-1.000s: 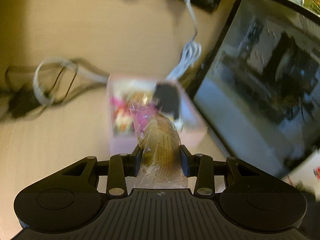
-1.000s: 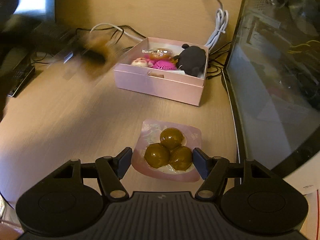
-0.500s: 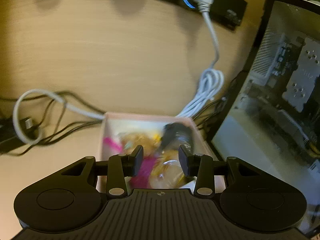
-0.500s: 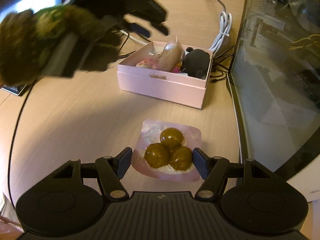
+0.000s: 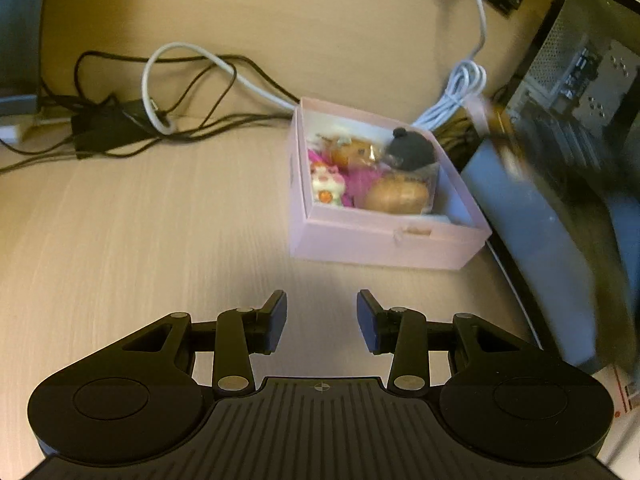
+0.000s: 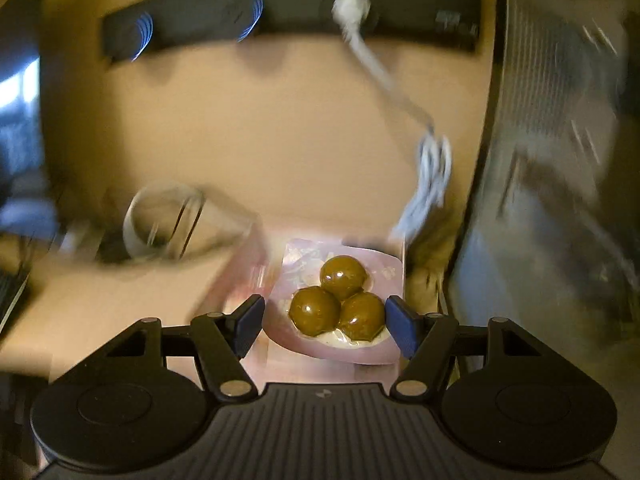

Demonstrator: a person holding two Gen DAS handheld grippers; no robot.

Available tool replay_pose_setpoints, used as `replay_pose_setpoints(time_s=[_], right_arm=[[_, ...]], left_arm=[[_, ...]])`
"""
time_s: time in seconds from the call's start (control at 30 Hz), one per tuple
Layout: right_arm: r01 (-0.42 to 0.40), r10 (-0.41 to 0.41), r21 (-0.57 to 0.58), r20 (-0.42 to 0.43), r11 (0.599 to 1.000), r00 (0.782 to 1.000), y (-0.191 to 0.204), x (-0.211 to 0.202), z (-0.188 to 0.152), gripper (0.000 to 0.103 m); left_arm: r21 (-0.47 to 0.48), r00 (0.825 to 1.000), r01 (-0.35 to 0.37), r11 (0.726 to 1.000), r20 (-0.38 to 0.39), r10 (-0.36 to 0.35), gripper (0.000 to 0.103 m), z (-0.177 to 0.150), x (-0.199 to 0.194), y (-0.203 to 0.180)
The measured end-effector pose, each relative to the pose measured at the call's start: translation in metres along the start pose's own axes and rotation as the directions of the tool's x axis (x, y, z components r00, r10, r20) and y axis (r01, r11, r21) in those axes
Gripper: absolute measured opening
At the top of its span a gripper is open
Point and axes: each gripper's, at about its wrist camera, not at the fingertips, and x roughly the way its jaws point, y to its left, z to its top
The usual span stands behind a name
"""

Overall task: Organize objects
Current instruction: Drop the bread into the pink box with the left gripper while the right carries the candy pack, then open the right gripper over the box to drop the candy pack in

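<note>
Right tool (image 6: 325, 322) grips snack pack (image 6: 340, 304); cables (image 6: 430, 176) seemingly just beyond.

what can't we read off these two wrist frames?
- Right wrist view: motion blur smears everything beyond the snack pack; where the right gripper sits relative to the pink box cannot be told.
- Left wrist view: the pink box near wall hides its lower contents.
- Left wrist view: right edge blurred, unidentifiable.

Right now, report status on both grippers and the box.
Left gripper open, empty, short of pink box. Right gripper shut on pack, airborne. Cables behind box.
</note>
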Motion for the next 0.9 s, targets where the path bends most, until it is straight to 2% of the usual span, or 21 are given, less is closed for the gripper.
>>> replay_pose_setpoints(time_s=[0.03,0.07,0.13,0.17,0.33,0.4,0.47,0.53,0.63,0.77,0.8,0.87,0.9], right_arm=[[-0.009,0.008,0.015,0.034,1.0,0.999,0.003,0.01,0.01,0.068],[-0.018,0.017,0.017,0.06,1.0,0.998,0.005,0.021,0.019,0.073],[0.004,-0.004,-0.007,0.053,1.0,0.999,0.014,0.038,0.029,0.08],[0.003,-0.002,-0.018,0.048,1.0,0.999,0.016,0.04,0.027,0.08],[-0.014,0.012,-0.079,-0.021,0.997,1.0,0.017,0.02,-0.032,0.08],[-0.012,0.006,-0.076,-0.091,0.997,0.996,0.012,0.013,-0.058,0.076],[-0.007,-0.008,-0.109,-0.136,0.994,0.991,0.009,0.009,-0.076,0.06],[0.02,-0.044,-0.151,-0.158,0.988,0.986,0.006,0.01,-0.087,0.059],[0.055,-0.081,-0.146,-0.177,0.988,0.981,-0.003,0.014,-0.093,0.059],[0.091,-0.113,-0.122,-0.193,0.988,0.975,-0.013,0.032,-0.094,0.059],[0.096,-0.117,-0.118,-0.193,0.988,0.974,-0.016,0.035,-0.092,0.06],[0.073,-0.092,-0.108,-0.188,0.991,0.978,-0.016,0.035,-0.088,0.063],[0.064,-0.085,-0.115,-0.189,0.991,0.978,-0.014,0.037,-0.087,0.063]], left_arm=[[-0.01,1.0,-0.001,1.0,-0.003,0.001,0.042,-0.001,0.002,0.001],[-0.023,1.0,-0.001,1.0,-0.011,0.001,0.042,-0.001,0.004,0.002],[-0.038,1.0,-0.008,0.999,-0.02,0.008,0.042,0.0,0.004,0.003],[-0.041,1.0,-0.01,0.999,-0.013,0.01,0.042,0.001,0.003,0.005],[-0.064,1.0,-0.01,0.998,0.022,0.011,0.042,0.014,0.006,0.013],[-0.075,0.999,-0.013,0.997,0.032,0.016,0.042,0.023,0.012,0.012],[-0.072,0.999,-0.004,0.997,0.052,0.008,0.042,0.035,0.02,0.007],[-0.073,0.997,-0.015,0.997,0.069,0.02,0.042,0.048,0.03,0.001],[-0.059,0.998,-0.039,0.998,0.051,0.042,0.042,0.067,0.052,-0.008],[-0.034,0.99,-0.143,0.989,-0.004,0.143,0.043,0.076,0.082,-0.009],[-0.036,0.984,-0.18,0.983,-0.018,0.179,0.049,0.075,0.087,-0.007],[-0.058,0.977,-0.211,0.976,-0.004,0.211,0.074,0.071,0.083,0.001],[-0.066,0.975,-0.223,0.973,0.005,0.224,0.078,0.068,0.079,0.005]])
